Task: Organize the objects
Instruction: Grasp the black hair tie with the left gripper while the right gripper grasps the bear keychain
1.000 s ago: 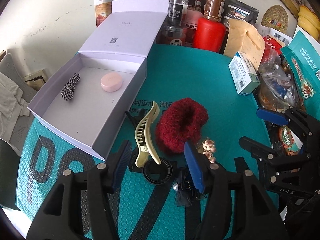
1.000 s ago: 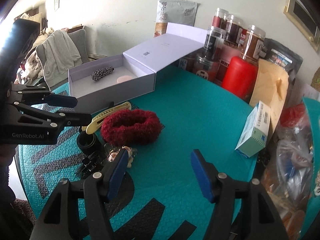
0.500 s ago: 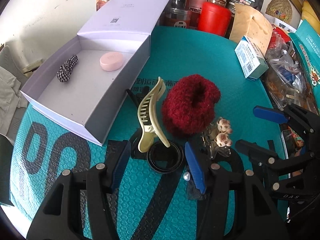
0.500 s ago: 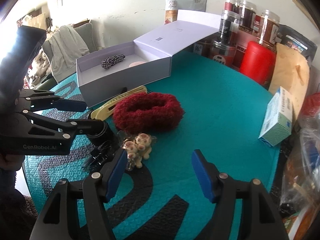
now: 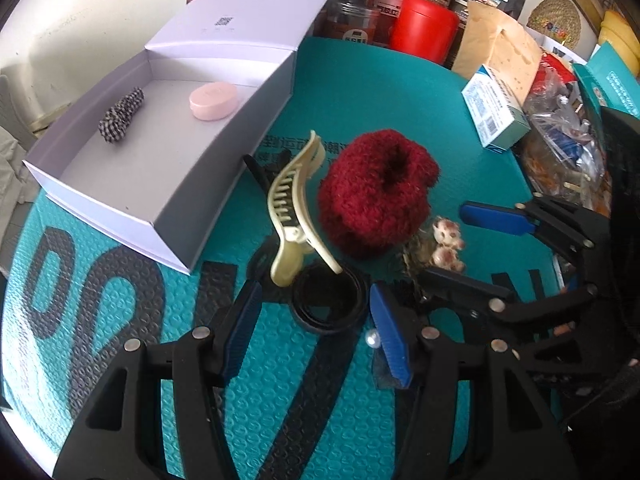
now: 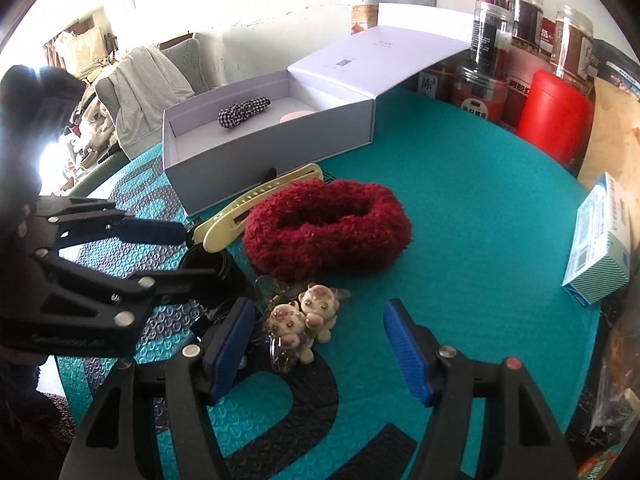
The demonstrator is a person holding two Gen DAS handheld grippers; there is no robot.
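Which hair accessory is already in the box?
The black-and-white checked scrunchie, lying inside the white box beside a pink round case. The red fluffy scrunchie and cream claw clip lie outside on the teal mat.

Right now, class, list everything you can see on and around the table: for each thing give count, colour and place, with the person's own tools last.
Box: one, white, open, left of mat.
Checked scrunchie: one, black-white, inside box.
Pink case: one, inside box.
Claw clip: one, cream, beside box.
Fuzzy scrunchie: one, dark red, mat centre.
Black band: one, between left tongs' fingers.
Bear charms: two, beige, between right tongs' fingers.
Red canister: one, back.
Jars: several, brown contents, back.
Carton: one, white-teal, right.
Mat: one, teal.
Left tongs: black, blue pads, open.
Right tongs: same, open.
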